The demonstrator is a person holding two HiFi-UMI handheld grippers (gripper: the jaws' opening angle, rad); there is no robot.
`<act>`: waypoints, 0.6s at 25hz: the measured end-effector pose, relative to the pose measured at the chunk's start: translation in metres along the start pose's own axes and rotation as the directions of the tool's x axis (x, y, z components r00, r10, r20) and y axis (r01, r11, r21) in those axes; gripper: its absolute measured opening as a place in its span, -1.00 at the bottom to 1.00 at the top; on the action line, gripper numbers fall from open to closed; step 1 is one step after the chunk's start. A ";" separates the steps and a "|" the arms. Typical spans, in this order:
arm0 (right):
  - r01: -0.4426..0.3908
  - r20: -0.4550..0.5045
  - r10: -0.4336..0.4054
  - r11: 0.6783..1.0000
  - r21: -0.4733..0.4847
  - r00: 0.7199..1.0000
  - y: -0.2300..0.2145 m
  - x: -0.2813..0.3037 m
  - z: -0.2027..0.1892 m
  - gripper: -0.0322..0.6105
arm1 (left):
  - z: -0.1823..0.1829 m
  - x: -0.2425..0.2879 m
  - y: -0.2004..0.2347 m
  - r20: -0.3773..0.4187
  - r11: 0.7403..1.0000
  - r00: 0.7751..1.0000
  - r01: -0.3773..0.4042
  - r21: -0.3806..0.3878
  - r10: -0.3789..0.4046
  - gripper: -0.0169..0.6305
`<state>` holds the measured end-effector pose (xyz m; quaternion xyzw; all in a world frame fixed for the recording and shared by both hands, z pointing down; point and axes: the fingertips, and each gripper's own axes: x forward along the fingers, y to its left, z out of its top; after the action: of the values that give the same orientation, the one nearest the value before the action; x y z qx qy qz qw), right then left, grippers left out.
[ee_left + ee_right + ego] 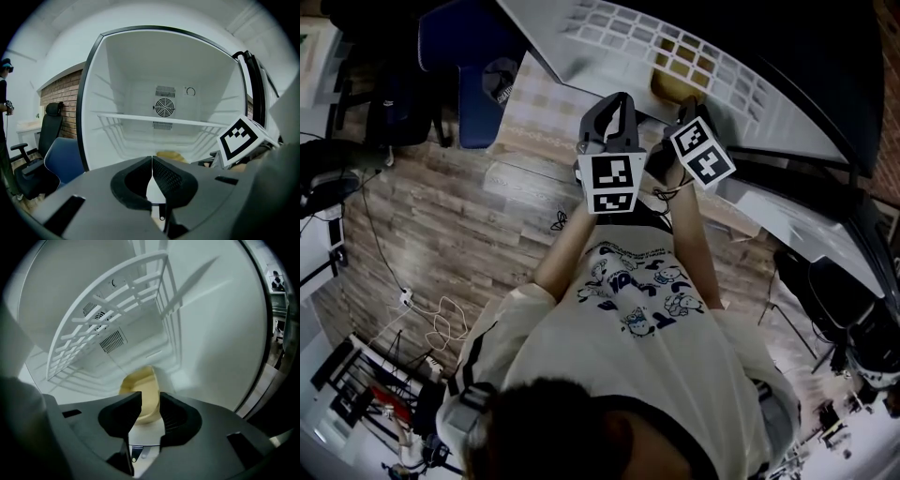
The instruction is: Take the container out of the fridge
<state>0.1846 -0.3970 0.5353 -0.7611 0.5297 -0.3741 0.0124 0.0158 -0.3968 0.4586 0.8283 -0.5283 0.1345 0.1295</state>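
The fridge (140,70) stands open with bare white walls. A pale yellow container (139,387) rests on its floor under the wire shelf (108,338); it shows too in the head view (668,84) and low in the left gripper view (171,156). My right gripper (150,400) reaches into the fridge, and the container's rim sits in the narrow gap between its jaws, so it is shut on it. My left gripper (152,161) hangs just outside the fridge opening, jaws pressed together and empty. Both marker cubes (609,183) are close together in front of the person's chest.
A blue chair (483,75) and a black office chair (380,108) stand left of the fridge. The open fridge door (787,220) lies to the right. Cables (441,323) trail over the wood floor. Another person (4,93) stands far left.
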 end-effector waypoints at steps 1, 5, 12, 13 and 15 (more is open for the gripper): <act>0.005 -0.003 -0.005 1.000 -0.001 1.000 -0.001 0.002 0.000 -0.48 | 0.000 0.001 0.000 0.000 1.000 1.000 0.000 0.000 0.000 -0.89; 0.025 -0.019 -0.025 1.000 -0.005 1.000 -0.007 0.007 -0.002 -0.48 | 0.001 0.006 -0.001 -0.002 1.000 1.000 -0.002 -0.001 0.002 -0.89; 0.043 -0.037 -0.043 0.999 0.002 0.998 -0.014 0.018 -0.002 -0.49 | 0.000 0.009 0.000 -0.005 1.000 1.000 -0.008 -0.003 0.008 -0.89; 0.049 -0.043 -0.049 0.999 -0.002 0.998 -0.014 0.020 -0.002 -0.48 | 0.000 0.010 0.000 -0.006 1.000 1.000 -0.009 -0.004 0.009 -0.89; 0.060 -0.055 -0.061 0.998 -0.010 0.997 -0.015 0.022 -0.002 -0.49 | 0.000 0.011 0.000 -0.008 1.000 1.000 -0.010 -0.006 0.010 -0.89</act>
<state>0.1987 -0.4080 0.5552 -0.7662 0.5081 -0.3930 -0.0168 0.0203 -0.4062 0.4623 0.8248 -0.5322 0.1368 0.1333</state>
